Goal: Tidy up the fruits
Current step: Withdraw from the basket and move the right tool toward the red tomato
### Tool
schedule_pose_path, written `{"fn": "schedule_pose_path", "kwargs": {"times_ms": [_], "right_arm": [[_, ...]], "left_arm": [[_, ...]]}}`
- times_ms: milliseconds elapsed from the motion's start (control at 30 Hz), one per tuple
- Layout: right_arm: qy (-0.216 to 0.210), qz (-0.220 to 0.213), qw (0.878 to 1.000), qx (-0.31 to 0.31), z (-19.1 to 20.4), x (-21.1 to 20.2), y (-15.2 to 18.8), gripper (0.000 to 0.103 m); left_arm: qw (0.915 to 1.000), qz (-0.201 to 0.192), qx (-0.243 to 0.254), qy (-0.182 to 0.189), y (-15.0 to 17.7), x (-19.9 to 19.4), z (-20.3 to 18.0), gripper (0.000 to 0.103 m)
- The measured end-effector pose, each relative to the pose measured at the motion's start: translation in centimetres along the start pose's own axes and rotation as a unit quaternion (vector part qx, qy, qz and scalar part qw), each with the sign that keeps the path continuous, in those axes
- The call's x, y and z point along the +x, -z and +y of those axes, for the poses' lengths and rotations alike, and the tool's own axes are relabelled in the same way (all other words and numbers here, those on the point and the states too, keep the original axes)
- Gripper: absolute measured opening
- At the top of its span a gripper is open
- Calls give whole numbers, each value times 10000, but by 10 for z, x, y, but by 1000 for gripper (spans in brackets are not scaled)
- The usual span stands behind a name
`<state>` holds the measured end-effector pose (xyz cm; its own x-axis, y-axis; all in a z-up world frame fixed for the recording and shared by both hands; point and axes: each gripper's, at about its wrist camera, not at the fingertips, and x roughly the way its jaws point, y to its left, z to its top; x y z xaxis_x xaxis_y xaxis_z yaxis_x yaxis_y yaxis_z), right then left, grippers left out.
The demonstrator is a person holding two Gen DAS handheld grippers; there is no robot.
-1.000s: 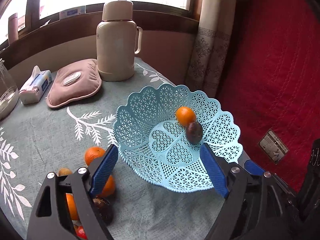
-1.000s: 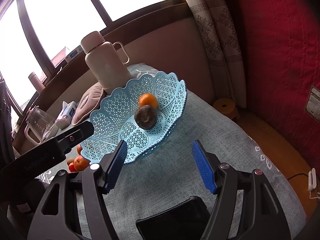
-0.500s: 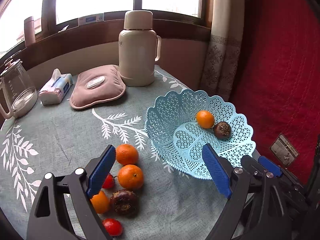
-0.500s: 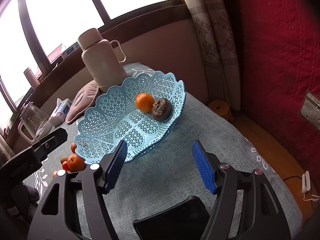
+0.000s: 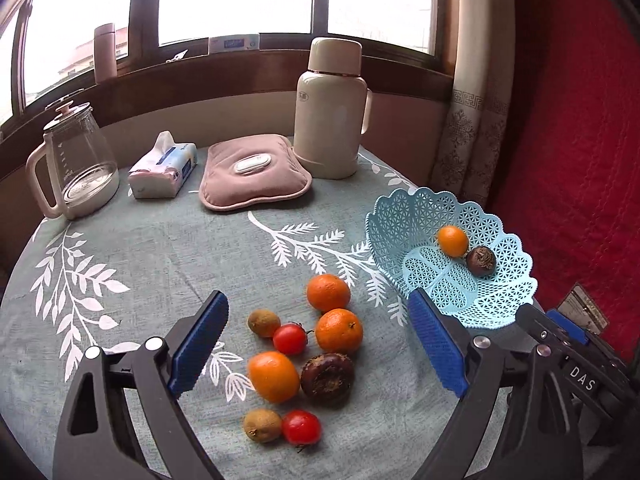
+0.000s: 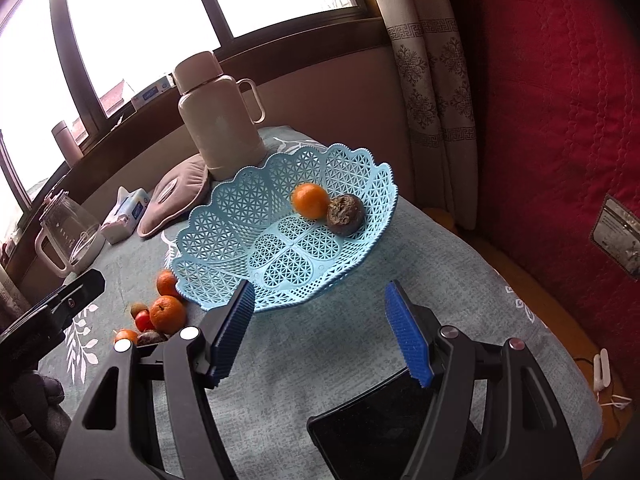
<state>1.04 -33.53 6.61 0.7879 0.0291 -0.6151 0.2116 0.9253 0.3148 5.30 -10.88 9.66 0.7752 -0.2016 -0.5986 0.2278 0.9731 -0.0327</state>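
A light blue lattice basket point(image 5: 500, 300) stands at the table's right side and holds an orange point(image 5: 452, 241) and a dark wrinkled fruit point(image 5: 481, 261). Left of it lies a loose pile: three oranges point(image 5: 339, 330), a dark fruit point(image 5: 327, 378), two red tomatoes point(image 5: 290, 339) and two small brown fruits point(image 5: 263, 322). My left gripper point(image 5: 318, 296) hovers open over this pile and holds nothing. In the right wrist view, my right gripper point(image 6: 319, 286) is open and empty, just in front of the basket point(image 6: 208, 216). The pile point(image 6: 167, 313) shows to its left.
A cream thermos point(image 5: 330, 108), a pink warmer pad point(image 5: 254, 176), a tissue pack point(image 5: 162, 170) and a glass kettle point(image 5: 76, 160) line the back of the table. A black flat device point(image 6: 380, 420) lies under the right gripper. Red quilted fabric point(image 5: 580, 120) rises at the right.
The left gripper has swung left from over the basket to over the loose fruit, with its jaws a little wider. The dark fruit in the basket has rolled to the orange's right.
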Motion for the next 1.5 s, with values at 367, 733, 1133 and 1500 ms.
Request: {"fn": "schedule_pose_path", "kwargs": {"times_ms": [367, 733, 1133, 1500], "right_arm": [[-189, 132, 9989, -398, 50, -7, 17, 69], [-475, 644, 9941, -726, 96, 6, 48, 69], [-971, 1328, 9806, -1069, 145, 30, 72, 69], [-1099, 1522, 9730, -1345, 168, 48, 78, 50]], "left_arm": [[9990, 121, -412, -148, 21, -10, 57, 92], [9956, 384, -796, -310, 48, -5, 111, 92], [9927, 512, -1061, -266, 61, 3, 135, 92], [9901, 616, -1252, -160, 69, 11, 146, 92]]}}
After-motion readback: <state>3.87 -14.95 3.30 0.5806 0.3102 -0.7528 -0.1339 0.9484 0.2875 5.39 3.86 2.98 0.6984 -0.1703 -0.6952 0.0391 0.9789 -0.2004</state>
